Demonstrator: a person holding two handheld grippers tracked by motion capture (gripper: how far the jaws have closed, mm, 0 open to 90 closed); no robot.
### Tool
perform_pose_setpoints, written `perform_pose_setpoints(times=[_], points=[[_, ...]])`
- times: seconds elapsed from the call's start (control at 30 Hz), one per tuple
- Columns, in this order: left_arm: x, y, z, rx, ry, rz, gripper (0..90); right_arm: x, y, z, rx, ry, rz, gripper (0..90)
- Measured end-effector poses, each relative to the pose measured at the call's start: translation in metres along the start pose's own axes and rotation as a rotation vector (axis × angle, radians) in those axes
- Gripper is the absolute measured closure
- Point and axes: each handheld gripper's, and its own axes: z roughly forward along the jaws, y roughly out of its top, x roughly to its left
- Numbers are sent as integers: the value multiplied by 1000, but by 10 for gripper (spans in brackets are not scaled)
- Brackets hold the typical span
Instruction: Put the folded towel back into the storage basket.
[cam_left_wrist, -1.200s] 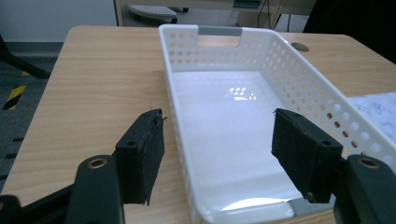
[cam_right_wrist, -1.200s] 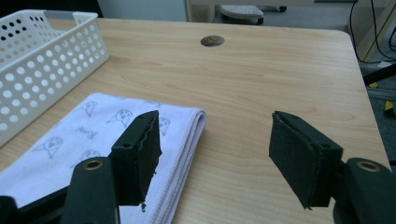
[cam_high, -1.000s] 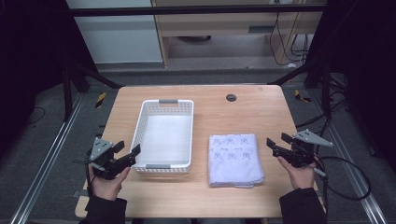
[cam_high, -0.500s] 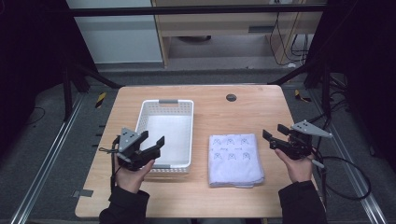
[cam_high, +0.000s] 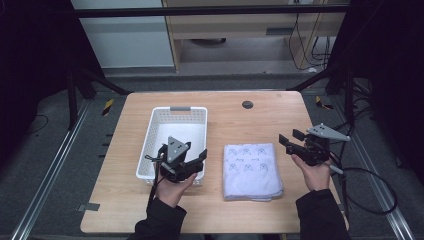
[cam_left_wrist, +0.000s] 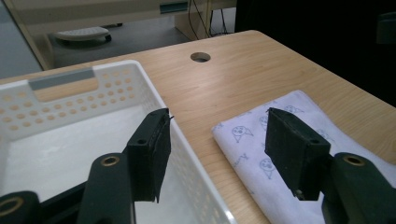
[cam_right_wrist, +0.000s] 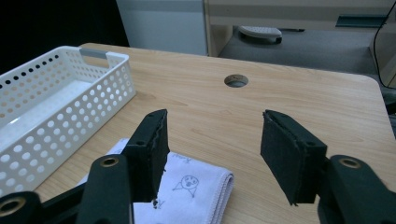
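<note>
Two grippers, fingers wide apart, both empty. Folded white printed cloth (cam_high: 251, 170) lies centre frame on the wooden counter (cam_high: 260, 117), between left gripper (cam_high: 192, 161) and right gripper (cam_high: 291, 141). White perforated plastic basket (cam_high: 150, 145) sits left of it.

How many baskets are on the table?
1. The white basket sits on the left half of the table, beside the folded cloth. The left gripper hovers over its near end.

A lab-like recording setup: a wooden worktop (cam_high: 235, 125) with a cable hole (cam_high: 247, 104) sits inside a black metal frame (cam_high: 210, 10), loose cables (cam_high: 372, 192) lower right, hazard tape (cam_high: 107, 106) on grey floor (cam_high: 45, 135).
</note>
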Motion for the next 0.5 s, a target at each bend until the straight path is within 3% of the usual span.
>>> perform_pose_setpoints(times=[0.27,0.5], points=[[-20,-6,16,36,-17,8,419,-2,-3,9,36,-1,-28,416],[-36,-15,32,97,-30,15,436,-3,-9,18,66,3,-34,417]])
